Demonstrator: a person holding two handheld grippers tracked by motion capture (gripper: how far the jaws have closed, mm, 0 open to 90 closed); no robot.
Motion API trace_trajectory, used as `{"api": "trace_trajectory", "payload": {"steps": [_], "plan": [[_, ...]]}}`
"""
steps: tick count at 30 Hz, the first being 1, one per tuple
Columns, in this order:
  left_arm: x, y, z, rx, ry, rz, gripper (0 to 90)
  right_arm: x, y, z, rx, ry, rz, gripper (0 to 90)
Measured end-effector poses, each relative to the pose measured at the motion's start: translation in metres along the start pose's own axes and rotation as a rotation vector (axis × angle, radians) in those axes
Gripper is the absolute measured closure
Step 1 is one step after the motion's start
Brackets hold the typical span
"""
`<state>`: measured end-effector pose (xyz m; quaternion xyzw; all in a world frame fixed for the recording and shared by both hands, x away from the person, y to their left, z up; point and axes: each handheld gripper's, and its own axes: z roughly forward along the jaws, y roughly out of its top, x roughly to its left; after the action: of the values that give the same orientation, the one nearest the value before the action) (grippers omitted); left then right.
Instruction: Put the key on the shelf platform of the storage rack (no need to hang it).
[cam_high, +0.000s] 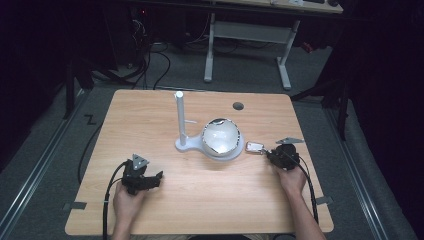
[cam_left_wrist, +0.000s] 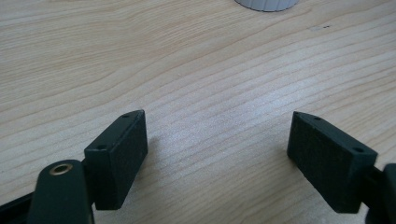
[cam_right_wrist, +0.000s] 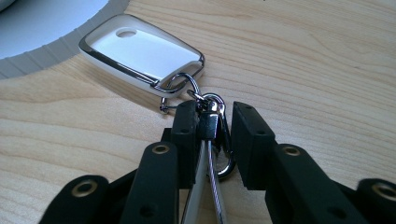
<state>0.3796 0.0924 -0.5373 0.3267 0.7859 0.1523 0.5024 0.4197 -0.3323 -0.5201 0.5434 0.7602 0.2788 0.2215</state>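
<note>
Right tool (cam_right_wrist: 212, 140): we note its jaws drawn close around the metal clasp (cam_right_wrist: 219, 140) of a key fob (cam_right_wrist: 140, 51); the left pad touches the clasp, a small gap shows at the right pad, so we cannot tell if it is truly clamped
Right tool, high view (cam_high: 270, 154): held low over the bench (cam_high: 200, 200) at its right side, pointing toward the fob (cam_high: 255, 147)
Key fob: white with a chrome rim, lying flat on the bench, just beside the white base of the stand (cam_high: 220, 150); its ring and clasp trail back between the right tool's jaws
Left tool (cam_left_wrist: 217, 140): jaws wide apart, nothing between them, bare wood under them
Left tool, high view (cam_high: 157, 177): at the near left of the bench, well apart from the stand and the fob
Stand: white base with an upright post (cam_high: 179, 117) and a shiny bowl-like dome (cam_high: 221, 134), near the bench middle
Hands: we see one behind each tool, forearms entering from the near edge
</note>
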Motion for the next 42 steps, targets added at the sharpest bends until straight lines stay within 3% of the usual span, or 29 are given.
{"api": "trace_trajectory", "payload": {"steps": [9,16,42], "plan": [[0.000,0.000,0.000,0.000,0.000,0.000,20.5,0.001,-0.003,-0.002,-0.007,-0.003,-0.016,75.0],[0.000,0.000,0.000,0.000,0.000,0.000,20.4,-0.002,-0.005,-0.005,-0.024,0.020,-0.005,75.9],[0.000,0.000,0.000,0.001,-0.005,0.006,20.4,-0.005,0.000,-0.054,-0.174,0.089,0.040,76.3]]}}
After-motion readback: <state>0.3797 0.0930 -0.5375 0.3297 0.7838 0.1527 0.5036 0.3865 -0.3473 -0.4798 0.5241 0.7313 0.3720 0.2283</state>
